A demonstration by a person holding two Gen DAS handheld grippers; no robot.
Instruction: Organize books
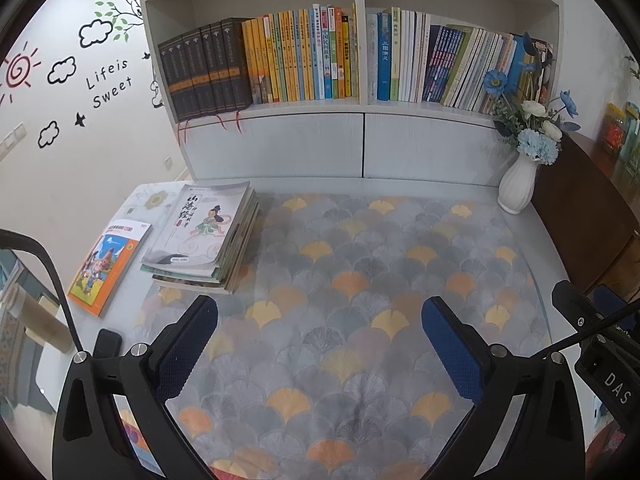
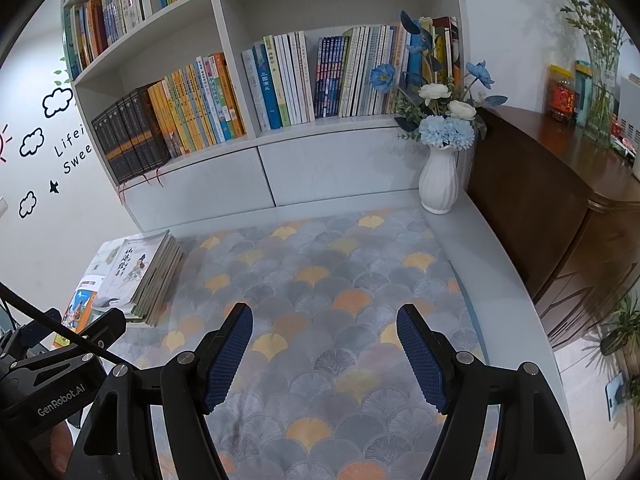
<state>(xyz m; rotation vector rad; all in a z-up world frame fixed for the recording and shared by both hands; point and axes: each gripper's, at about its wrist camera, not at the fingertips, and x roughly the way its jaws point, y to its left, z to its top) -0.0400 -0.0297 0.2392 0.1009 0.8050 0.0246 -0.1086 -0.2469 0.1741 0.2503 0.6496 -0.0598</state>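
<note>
1. Grey-white cover with a drawn figure tops the book stack (image 1: 200, 236), flat on the desk (image 1: 520, 216) at its far left, spines toward the centre.
2. Orange book (image 1: 108, 266) lies flat alone, just left of the stack, not touching it as far as visible.
3. Black flat object (image 1: 108, 342) near the orange book, on the near side; too dark to identify.
4. Fan-patterned mat (image 1: 340, 300) covers the desk middle; the stack's right edge sits on it.
5. Left tool (image 1: 320, 316) over the mat, fingers apart, nothing between them.
6. Right tool (image 2: 325, 324) likewise over the mat, fingers apart, empty; stack well to its left.
7. Bookshelf (image 1: 362, 40) behind the desk, rows of upright books; some on the right lean.
8. White vase (image 1: 518, 188) with blue and white flowers at the desk's far right corner.
9. Brown cabinet (image 2: 560, 200) right of the desk.
</note>
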